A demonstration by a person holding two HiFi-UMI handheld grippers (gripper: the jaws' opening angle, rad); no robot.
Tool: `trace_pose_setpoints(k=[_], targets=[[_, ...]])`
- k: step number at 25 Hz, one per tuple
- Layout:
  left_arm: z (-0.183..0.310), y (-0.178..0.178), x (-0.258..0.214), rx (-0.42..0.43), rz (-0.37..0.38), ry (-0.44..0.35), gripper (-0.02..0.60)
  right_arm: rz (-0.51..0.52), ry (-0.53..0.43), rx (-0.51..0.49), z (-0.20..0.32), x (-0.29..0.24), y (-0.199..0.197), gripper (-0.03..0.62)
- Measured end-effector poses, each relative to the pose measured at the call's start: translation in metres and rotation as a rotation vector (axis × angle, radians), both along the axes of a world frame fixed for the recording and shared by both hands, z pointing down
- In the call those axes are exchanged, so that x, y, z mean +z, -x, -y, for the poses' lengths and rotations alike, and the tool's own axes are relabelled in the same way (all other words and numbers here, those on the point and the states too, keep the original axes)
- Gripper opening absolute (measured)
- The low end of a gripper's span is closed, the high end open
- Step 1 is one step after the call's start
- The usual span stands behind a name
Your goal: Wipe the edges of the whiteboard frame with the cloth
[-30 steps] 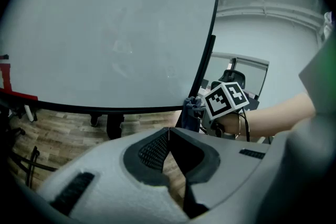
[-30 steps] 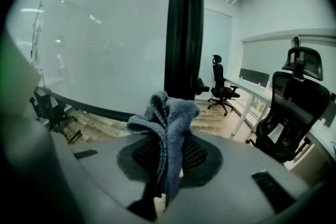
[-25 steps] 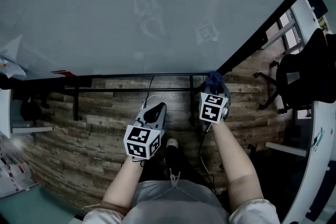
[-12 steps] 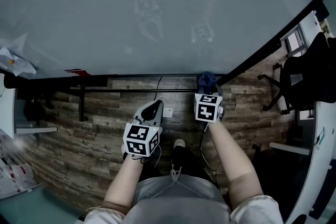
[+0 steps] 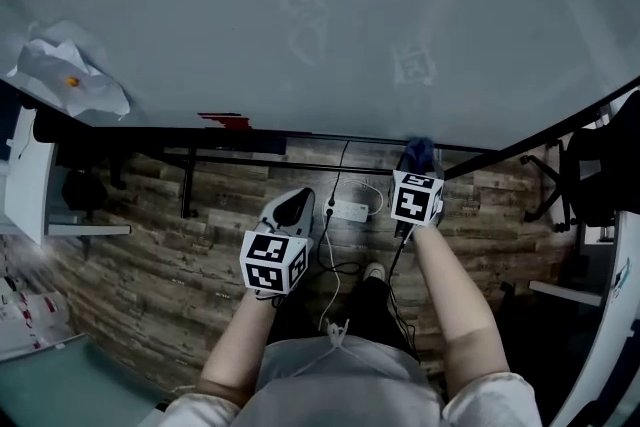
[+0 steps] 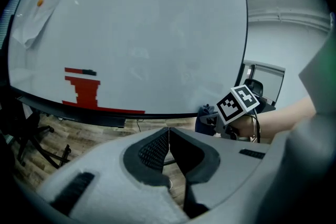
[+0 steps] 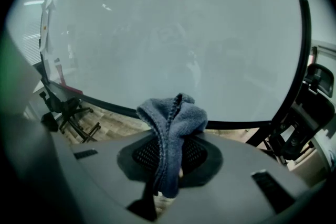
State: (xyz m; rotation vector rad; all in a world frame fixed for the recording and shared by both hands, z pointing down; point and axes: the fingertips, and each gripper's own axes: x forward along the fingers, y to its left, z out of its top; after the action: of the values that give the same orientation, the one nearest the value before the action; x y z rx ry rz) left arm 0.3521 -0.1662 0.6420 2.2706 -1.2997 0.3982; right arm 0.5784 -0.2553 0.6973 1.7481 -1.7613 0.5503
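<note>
Place: I took it for an office or meeting room.
Board: a large whiteboard [image 5: 250, 25] in a black frame [image 5: 300, 136] filled most of what I saw.
Seating: a black office chair [image 5: 598, 177] stood at the right.
Floor: wood-look planks [image 5: 140, 245], where I saw a white power strip [image 5: 352, 210] and loose cables [image 5: 330, 265].

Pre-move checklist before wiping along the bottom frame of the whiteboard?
1. Grip: cloth clamped in right claw: ok.
2. Wiping surface: cloth bunches out past the claw: ok.
3. Contact with bottom frame: cannot tell.
4. Other side: left claw shut, empty, below the frame: ok.
5. Leftward path: red object sits by the frame, likely in the way: not ok.
</note>
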Motion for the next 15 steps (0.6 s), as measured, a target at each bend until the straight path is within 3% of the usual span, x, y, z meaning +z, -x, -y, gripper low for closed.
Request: trace_pose_setpoints(k=[15], targets=[[0.007, 0.164, -0.008, -0.004, -0.017, -0.025, 0.018, -0.016, 0.010, -0.069, 0.017, -0.014, 0.191, 0.069]])
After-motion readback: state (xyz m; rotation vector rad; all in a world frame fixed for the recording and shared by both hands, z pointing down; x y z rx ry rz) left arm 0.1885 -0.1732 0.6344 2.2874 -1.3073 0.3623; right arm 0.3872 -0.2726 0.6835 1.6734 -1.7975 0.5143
